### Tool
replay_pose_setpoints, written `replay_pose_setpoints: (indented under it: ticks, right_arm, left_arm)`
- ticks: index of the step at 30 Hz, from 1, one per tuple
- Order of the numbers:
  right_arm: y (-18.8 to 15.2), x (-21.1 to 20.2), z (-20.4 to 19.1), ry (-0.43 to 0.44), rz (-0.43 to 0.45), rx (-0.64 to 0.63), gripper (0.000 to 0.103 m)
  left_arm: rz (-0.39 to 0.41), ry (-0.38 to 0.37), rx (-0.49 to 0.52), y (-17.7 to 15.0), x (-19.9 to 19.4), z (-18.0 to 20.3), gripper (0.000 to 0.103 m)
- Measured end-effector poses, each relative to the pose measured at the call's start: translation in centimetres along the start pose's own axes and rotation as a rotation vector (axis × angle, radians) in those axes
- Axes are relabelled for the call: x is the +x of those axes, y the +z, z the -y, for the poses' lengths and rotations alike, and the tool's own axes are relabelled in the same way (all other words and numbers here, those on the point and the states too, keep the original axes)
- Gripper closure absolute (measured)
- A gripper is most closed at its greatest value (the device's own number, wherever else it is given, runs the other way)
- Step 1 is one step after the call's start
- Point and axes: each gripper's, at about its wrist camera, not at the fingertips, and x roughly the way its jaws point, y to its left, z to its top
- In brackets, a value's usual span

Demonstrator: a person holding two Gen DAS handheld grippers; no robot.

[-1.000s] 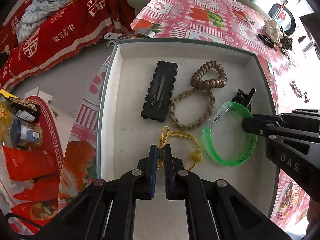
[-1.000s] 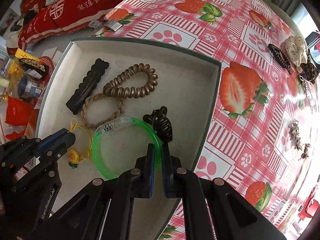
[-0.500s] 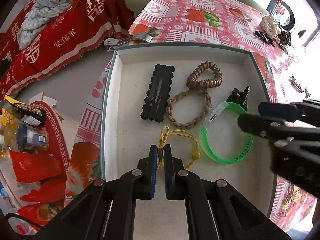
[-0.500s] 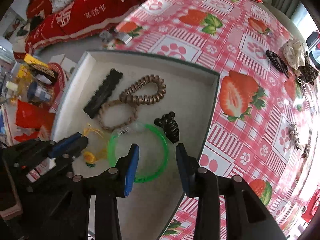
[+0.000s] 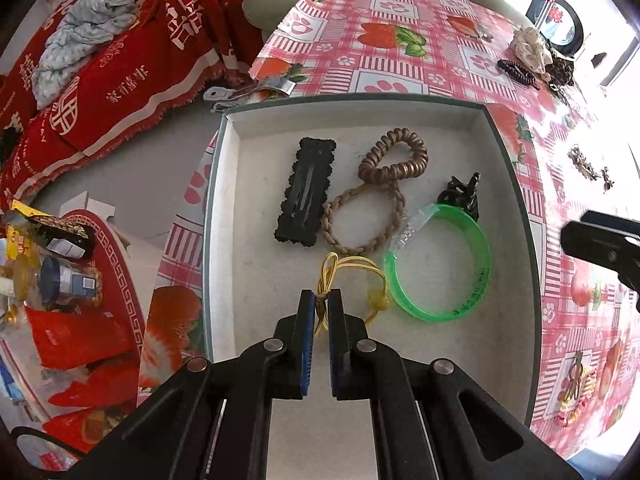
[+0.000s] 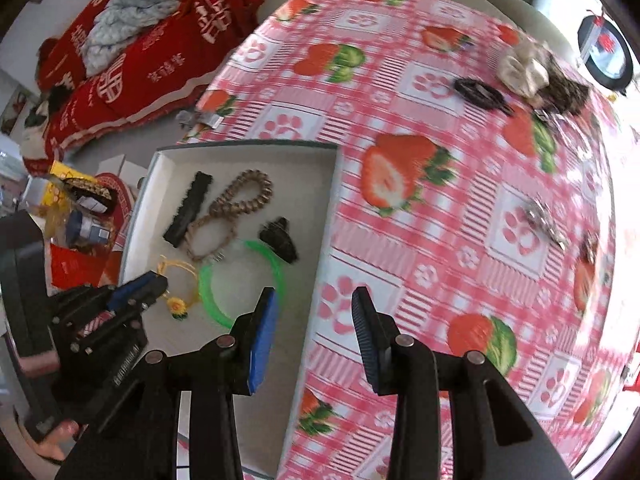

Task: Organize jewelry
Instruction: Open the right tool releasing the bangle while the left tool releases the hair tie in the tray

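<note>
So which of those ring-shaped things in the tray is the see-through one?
The green bangle, lying at the tray's right side. The braided loop and the coiled brown hair tie are both opaque.

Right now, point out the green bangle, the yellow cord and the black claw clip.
green bangle (image 5: 482, 256), left wrist view, right side of band
yellow cord (image 5: 356, 262), left wrist view, top strand
black claw clip (image 5: 464, 194), left wrist view, body

The right gripper (image 6: 314, 306), clamped a second ago on the rim of the translucent green plastic bangle (image 5: 440, 264), has been opened, and nothing is held between its blue-padded jaws. It has been lifted and drawn away from the shallow white tray (image 6: 320, 216), over the pink strawberry-print tablecloth (image 6: 460, 240). The bangle has been left lying flat in the tray.
</note>
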Motion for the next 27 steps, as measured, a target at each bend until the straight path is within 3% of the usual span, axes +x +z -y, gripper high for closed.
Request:
replay_pose_setpoints:
  ticks: [7, 10, 16, 24, 25, 26, 27]
  right_arm:
    - [-2.4, -0.6, 3.8, -0.003, -0.017, 0.099, 0.061]
    - [-3.4, -0.8, 5.3, -0.002, -0.019, 0.140, 0.051]
    - [-5.1, -1.3, 8.9, -0.009, -0.023, 0.227, 0.049]
    - [-7.2, -2.0, 13.0, -0.016, -0.015, 0.321, 0.037]
    - [-7.5, -2.2, 13.5, -0.014, -0.012, 0.332, 0.037]
    - [-7.7, -2.3, 13.9, -0.011, -0.007, 0.345, 0.036]
    - [-7.9, -2.4, 14.4, -0.006, -0.002, 0.356, 0.035]
  left_arm:
    - [-0.027, -0.002, 0.019, 0.2, 0.1, 0.6, 0.091]
    - [-0.042, -0.002, 0.014, 0.1, 0.2, 0.7, 0.091]
    - [-0.066, -0.003, 0.009, -0.1, 0.1, 1.1, 0.091]
    - [-0.072, -0.018, 0.013, 0.0, -0.5, 1.9, 0.088]
    - [-0.072, -0.022, 0.014, 0.0, -0.7, 2.1, 0.041]
    - [-0.076, -0.011, 0.013, 0.1, -0.8, 2.2, 0.002]
    - [-0.043, 0.000, 0.012, 0.2, -1.0, 2.5, 0.000]
